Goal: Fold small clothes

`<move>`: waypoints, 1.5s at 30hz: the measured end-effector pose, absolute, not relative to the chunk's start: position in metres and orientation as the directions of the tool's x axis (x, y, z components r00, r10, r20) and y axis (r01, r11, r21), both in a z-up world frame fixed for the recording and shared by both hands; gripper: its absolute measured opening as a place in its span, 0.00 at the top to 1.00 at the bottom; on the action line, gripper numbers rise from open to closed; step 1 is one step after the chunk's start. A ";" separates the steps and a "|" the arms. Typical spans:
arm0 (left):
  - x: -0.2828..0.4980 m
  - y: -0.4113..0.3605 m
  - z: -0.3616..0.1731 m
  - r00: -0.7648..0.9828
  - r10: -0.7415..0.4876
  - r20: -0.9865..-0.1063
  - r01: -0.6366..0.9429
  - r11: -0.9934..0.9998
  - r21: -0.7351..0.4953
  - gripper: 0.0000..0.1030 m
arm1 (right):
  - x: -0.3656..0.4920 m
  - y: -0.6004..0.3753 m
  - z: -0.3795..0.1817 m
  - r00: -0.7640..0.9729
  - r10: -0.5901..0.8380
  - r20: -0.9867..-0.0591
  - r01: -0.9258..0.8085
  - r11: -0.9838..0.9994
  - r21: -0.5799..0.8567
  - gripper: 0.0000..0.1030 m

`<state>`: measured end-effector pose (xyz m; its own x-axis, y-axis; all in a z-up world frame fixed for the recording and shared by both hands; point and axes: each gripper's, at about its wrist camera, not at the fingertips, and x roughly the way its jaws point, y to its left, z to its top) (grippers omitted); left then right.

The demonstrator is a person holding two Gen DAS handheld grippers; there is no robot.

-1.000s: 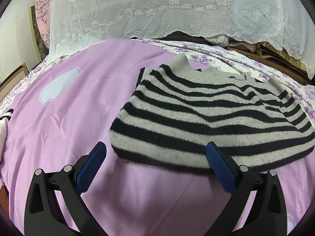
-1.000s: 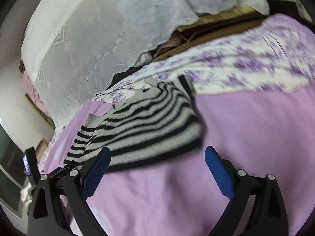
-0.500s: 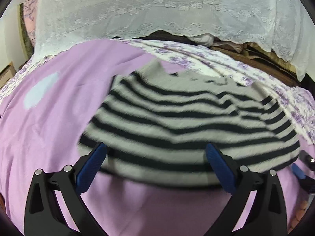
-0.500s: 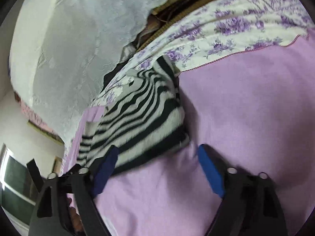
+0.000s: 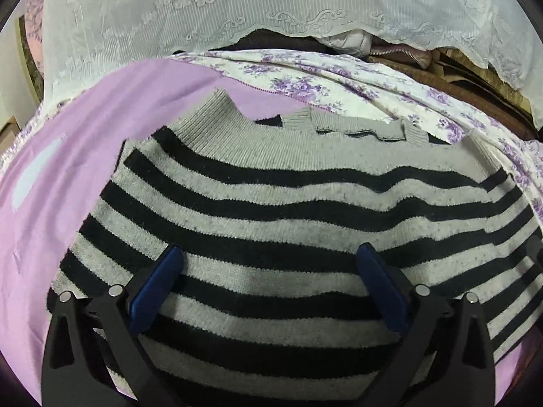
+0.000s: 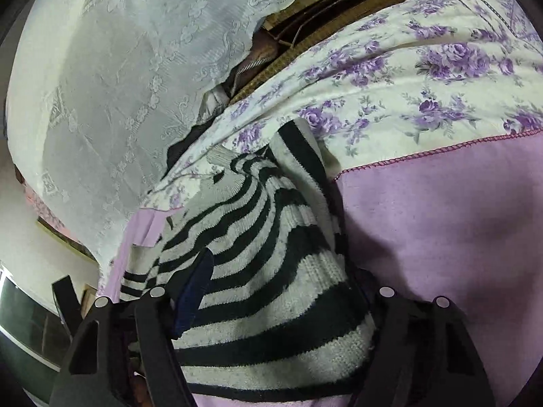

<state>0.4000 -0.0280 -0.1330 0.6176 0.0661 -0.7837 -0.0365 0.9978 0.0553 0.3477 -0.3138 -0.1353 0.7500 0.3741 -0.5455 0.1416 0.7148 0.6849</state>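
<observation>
- My left claw (image 5: 269, 264) hangs over the striped sweater (image 5: 288, 224), pointing steeply down, jaws spread wide; the blue pads (image 5: 159, 288) have grey and black knit below and between them, and I can't tell whether the tips touch it.
- The sweater lies flat on the lilac blanket (image 5: 61, 183), its ribbed neck band at the far edge, black and grey stripes running across my view.
- Beyond the neck band is the floral sheet (image 5: 339, 84), white with purple roses, and past that a white lace cloth (image 5: 237, 17) draped over dark piled things.
- A pale blue patch (image 5: 37, 176) shows on the blanket off to the left of the sweater.
- Over to my right claw (image 6: 281, 281): the jaws have just been narrowing, with the edge of the sweater (image 6: 264, 254) bunched up between them.
- The left blue pad (image 6: 193, 291) lies against the knit; the other pad is buried behind the fold, so I can't say whether the pinch has landed yet.
- From this side the stripes bulge and curve where the knit humps up between my fingers.
- To the right of the hump is bare lilac blanket (image 6: 441, 224), its red stitched hem meeting the floral sheet (image 6: 407, 78) above.
- The lace cloth (image 6: 118, 84) fills the upper left of that view.
</observation>
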 end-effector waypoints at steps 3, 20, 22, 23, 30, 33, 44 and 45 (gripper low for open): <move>0.397 -0.026 -0.132 0.625 0.048 -0.779 -0.032 0.999 0.036 0.04 | 0.342 -0.321 -0.138 0.766 0.387 -0.513 0.141 0.677 0.722 0.50; 0.389 -0.027 -0.130 0.640 0.021 -0.768 0.000 1.000 0.027 0.04 | 0.374 -0.318 -0.144 0.744 0.423 -0.518 0.153 0.646 0.748 0.59; 0.389 -0.027 -0.131 0.640 0.023 -0.768 0.000 1.000 0.030 0.04 | 0.373 -0.321 -0.148 0.744 0.446 -0.497 0.145 0.619 0.772 0.70; 0.389 -0.027 -0.131 0.639 0.024 -0.769 0.000 1.000 0.031 0.04 | 0.372 -0.325 -0.150 0.745 0.467 -0.476 0.140 0.588 0.797 0.74; 0.386 -0.024 -0.128 0.645 0.017 -0.764 0.001 1.000 0.023 0.04 | 0.373 -0.325 -0.152 0.737 0.482 -0.474 0.132 0.585 0.800 0.74; 0.385 -0.023 -0.128 0.646 0.010 -0.763 0.006 1.000 0.018 0.04 | 0.374 -0.322 -0.151 0.732 0.483 -0.481 0.124 0.599 0.791 0.72; 0.379 -0.026 -0.127 0.662 0.039 -0.748 0.000 0.999 0.053 0.04 | 0.379 -0.318 -0.148 0.713 0.498 -0.494 0.111 0.615 0.781 0.72; 0.377 -0.026 -0.126 0.669 0.038 -0.742 0.002 0.999 0.053 0.04 | 0.379 -0.318 -0.148 0.713 0.498 -0.494 0.111 0.616 0.780 0.72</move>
<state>0.3769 -0.0261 -0.1256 0.6689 0.0380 -0.7424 0.0019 0.9986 0.0529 0.3788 -0.3182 -0.1481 0.7129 0.4976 -0.4941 0.1110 0.6156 0.7802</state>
